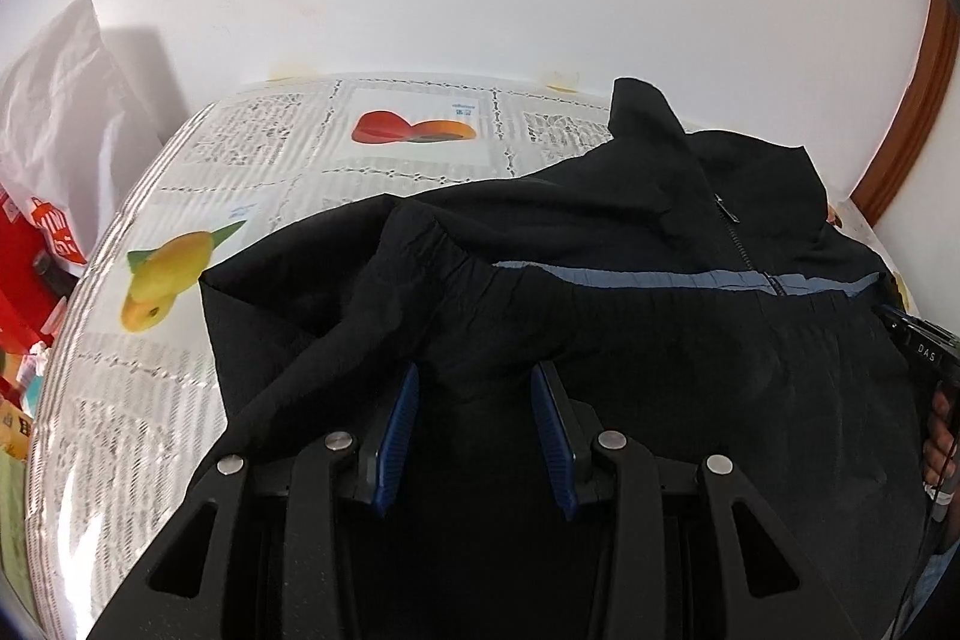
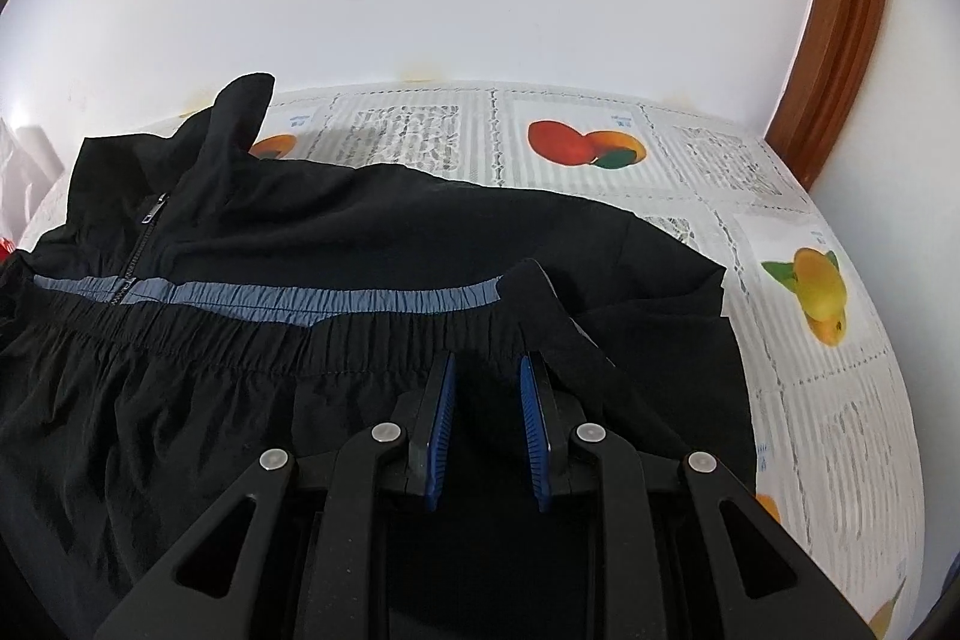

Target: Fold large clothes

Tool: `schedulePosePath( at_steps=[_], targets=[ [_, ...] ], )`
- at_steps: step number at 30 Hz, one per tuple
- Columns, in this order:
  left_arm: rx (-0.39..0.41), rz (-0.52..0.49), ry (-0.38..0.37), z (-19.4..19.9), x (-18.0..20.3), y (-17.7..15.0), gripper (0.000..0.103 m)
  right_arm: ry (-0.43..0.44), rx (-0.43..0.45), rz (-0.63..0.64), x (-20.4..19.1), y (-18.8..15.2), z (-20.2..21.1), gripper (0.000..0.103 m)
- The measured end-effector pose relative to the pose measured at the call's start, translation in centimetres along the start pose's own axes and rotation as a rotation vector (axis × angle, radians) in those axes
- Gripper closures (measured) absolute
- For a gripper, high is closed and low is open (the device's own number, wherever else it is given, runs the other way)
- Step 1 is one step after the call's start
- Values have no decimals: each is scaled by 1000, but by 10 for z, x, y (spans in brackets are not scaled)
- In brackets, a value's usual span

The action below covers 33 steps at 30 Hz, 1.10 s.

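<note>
Left gripper (image 1: 474, 385) stood with blue-padded fingers (image 1: 401, 424) parted, angled forward and slightly down. Right gripper (image 2: 487, 375) likewise held apart, narrower gap between blue pads (image 2: 441, 424), pointing forward. Nothing pinched between either pair.

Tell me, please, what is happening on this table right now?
A person with a handheld gripper in each hand is folding a black jacket that lies on the fruit-print tablecloth. The elastic hem has been brought up to the blue-grey chest stripe. The left gripper and the right gripper both sit at that folded edge with their jaws open, gripping nothing.
</note>
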<state>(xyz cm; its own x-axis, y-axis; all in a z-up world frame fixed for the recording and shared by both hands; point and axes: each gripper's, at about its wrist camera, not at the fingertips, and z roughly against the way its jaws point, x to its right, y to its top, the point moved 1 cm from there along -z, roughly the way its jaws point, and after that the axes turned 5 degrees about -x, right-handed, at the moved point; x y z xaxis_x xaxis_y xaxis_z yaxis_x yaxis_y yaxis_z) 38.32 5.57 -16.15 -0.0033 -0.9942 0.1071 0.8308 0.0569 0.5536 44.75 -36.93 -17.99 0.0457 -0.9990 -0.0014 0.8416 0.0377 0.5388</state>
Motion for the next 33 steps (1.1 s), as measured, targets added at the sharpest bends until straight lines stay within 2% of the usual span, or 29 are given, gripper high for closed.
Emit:
schedulePosePath(
  at_steps=[7,12,33],
  targets=[
    [2,-21,13,-11,9,8,66,10,11,-5,9,5,-8,80],
    [5,-38,37,-13,13,7,65,-31,19,25,3,3,-7,80],
    [8,-45,43,-11,12,7,65,-43,26,33,3,2,-5,80]
  ],
)
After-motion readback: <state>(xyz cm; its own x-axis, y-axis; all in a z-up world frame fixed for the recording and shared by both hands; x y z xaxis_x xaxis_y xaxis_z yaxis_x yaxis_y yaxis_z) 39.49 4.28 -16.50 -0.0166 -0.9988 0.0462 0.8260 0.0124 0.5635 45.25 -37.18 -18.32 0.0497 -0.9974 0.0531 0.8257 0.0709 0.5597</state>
